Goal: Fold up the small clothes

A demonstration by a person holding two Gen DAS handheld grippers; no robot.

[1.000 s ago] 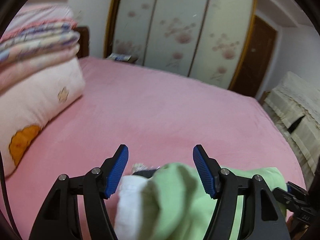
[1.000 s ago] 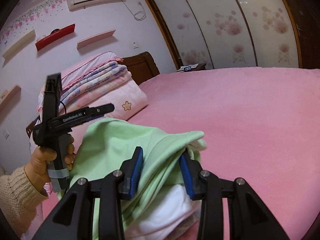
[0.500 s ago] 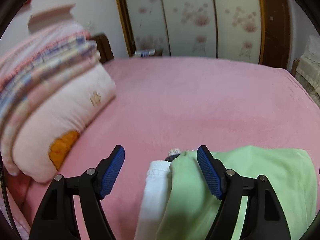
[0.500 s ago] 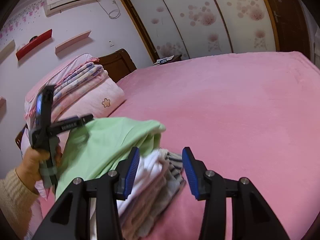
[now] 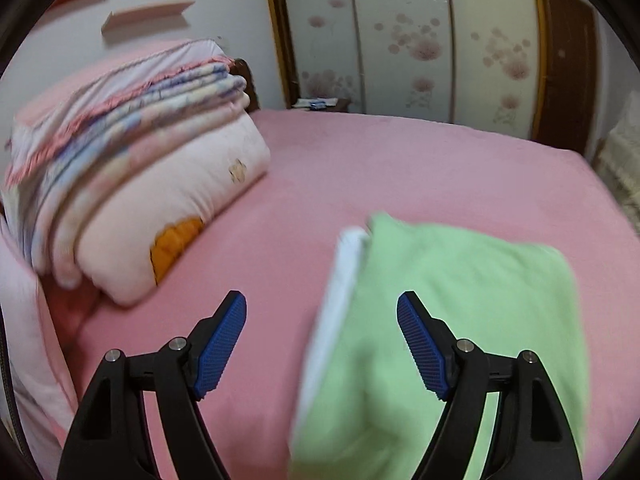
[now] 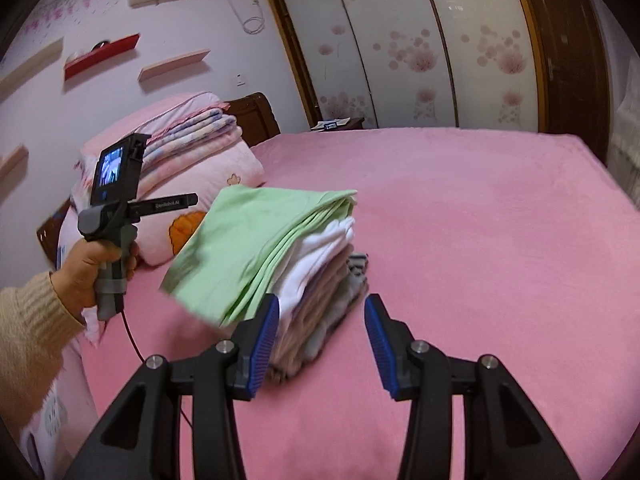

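A stack of folded clothes (image 6: 320, 312) lies on the pink bed (image 6: 480, 240). A light green garment (image 6: 248, 240) tops it, with a white one (image 6: 320, 256) under it and brownish and grey striped pieces below. My right gripper (image 6: 320, 304) is open just in front of the stack's near corner, its pads touching nothing. In the left wrist view the green garment (image 5: 460, 300) and the white edge (image 5: 344, 272) lie ahead. My left gripper (image 5: 320, 304) hangs over them with its jaws opening wide, pressing on nothing. A hand (image 6: 92, 264) holds the left gripper's handle left of the stack.
A pink pillow with folded quilts (image 5: 140, 200) is piled at the head of the bed, left of the stack. A dark wooden headboard (image 6: 256, 120), a small nightstand (image 5: 320, 103) and flowered sliding wardrobe doors (image 6: 420, 52) lie behind. A thin red cable (image 6: 132, 340) hangs from the handle.
Both grippers have let go of the green garment and drawn back from the stack. The green garment now lies flat on top. The left jaws stand wider.
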